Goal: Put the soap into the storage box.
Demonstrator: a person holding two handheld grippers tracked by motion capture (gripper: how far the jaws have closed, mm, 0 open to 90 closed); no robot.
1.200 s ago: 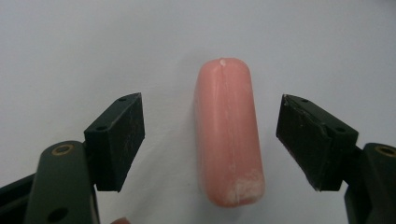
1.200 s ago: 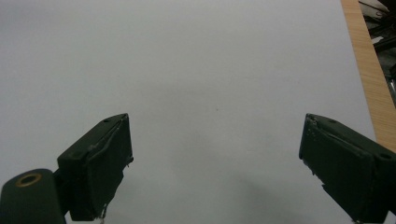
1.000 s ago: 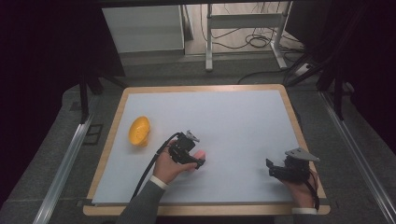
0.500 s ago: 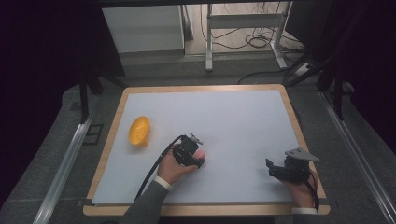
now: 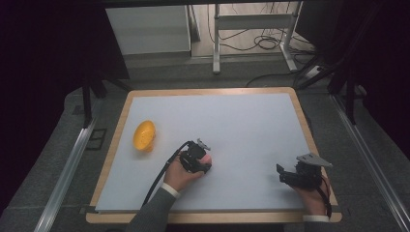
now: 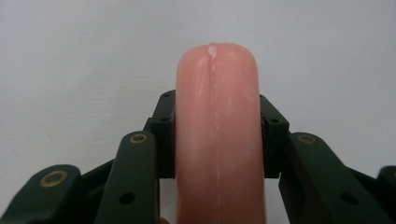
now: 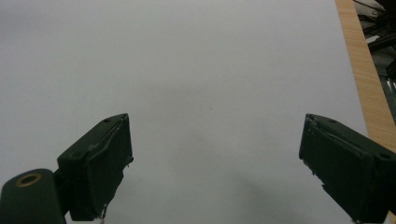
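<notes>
Left tongs (image 6: 217, 140) clamped narrow on a smooth pink sausage-shaped piece (image 6: 217, 135), both jaws pressed against its sides, rounded tip poking past them over the white-topped wooden-edged bench (image 5: 251, 125). In the high view, near bench centre-front in left hand (image 5: 181, 175). Right tongs (image 7: 215, 163) spread wide, gripping nothing, near bench's right edge. Orange oval bowl (image 5: 144, 135) well apart, left.

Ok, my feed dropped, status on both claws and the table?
Left claw shut on pink sausage. Right claw open, empty, over white mat. Yellow bowl sits apart, far left.
</notes>
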